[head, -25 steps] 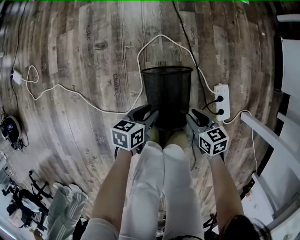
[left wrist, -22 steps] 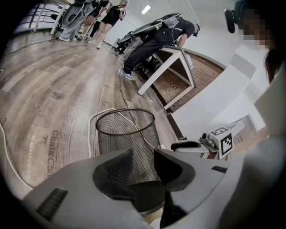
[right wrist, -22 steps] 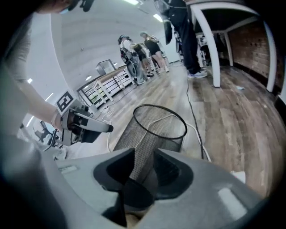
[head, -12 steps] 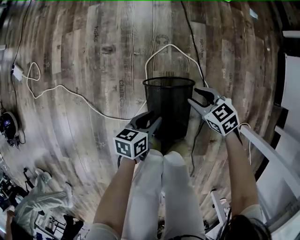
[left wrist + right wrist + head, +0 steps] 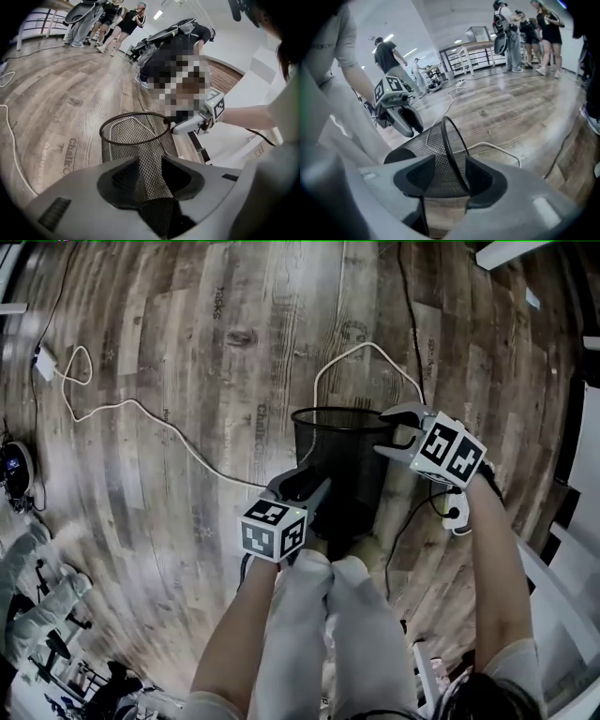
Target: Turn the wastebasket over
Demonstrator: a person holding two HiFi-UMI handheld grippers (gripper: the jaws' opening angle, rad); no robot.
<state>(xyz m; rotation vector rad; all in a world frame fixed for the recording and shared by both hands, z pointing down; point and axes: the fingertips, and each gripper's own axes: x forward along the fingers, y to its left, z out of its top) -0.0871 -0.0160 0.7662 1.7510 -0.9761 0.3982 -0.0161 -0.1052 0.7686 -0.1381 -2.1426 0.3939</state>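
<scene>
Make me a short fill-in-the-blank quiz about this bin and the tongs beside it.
The wastebasket stands with its open end facing ____. Its wall is black ____. The right tongs straddle its ____. A white ____ lies on the wooden floor behind it.
Missing words: up; mesh; rim; cable. The right tongs have just been opening, the rim between them.

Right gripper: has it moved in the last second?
Yes. The right gripper moved away from the person's legs, along the right side of the wastebasket, to its rim; its jaws have just been opening and straddle it.
</scene>
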